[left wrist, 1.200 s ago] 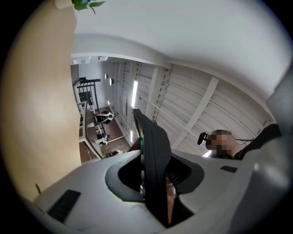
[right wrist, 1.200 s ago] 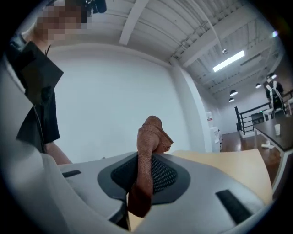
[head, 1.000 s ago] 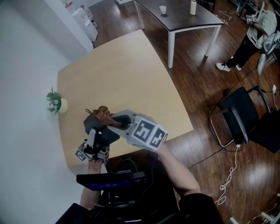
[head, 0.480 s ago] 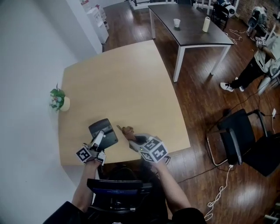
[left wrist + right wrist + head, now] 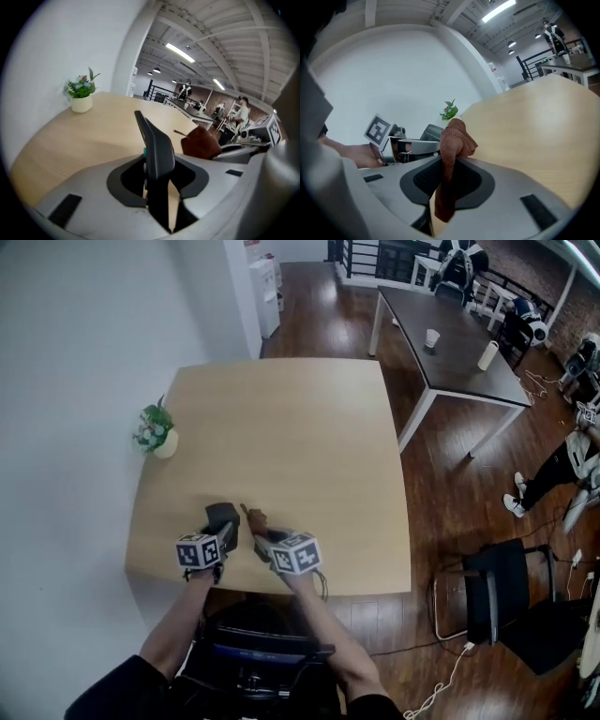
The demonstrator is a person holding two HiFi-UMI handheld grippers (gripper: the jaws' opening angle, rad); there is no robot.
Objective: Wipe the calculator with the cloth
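My left gripper (image 5: 216, 538) is shut on the dark calculator (image 5: 223, 517) low over the wooden table's near edge. In the left gripper view the calculator (image 5: 154, 147) stands edge-on between the jaws of the left gripper (image 5: 157, 187). My right gripper (image 5: 269, 540) sits just to its right, shut on the brown cloth (image 5: 253, 518). In the right gripper view the cloth (image 5: 452, 140) rises bunched from the jaws of the right gripper (image 5: 446, 185), with the calculator (image 5: 432, 132) close behind it on the left. Cloth and calculator are close together; whether they touch I cannot tell.
A small potted plant (image 5: 157, 432) stands at the table's (image 5: 300, 437) left edge by the white wall. A dark table (image 5: 450, 357) with a cup and a bottle stands beyond. A black chair (image 5: 497, 592) is at the right and a person (image 5: 567, 465) stands at the far right.
Both grippers have come down toward the table's near edge, carrying the calculator and the cloth. The calculator has turned from lying broad-side to edge-on in the left jaws.
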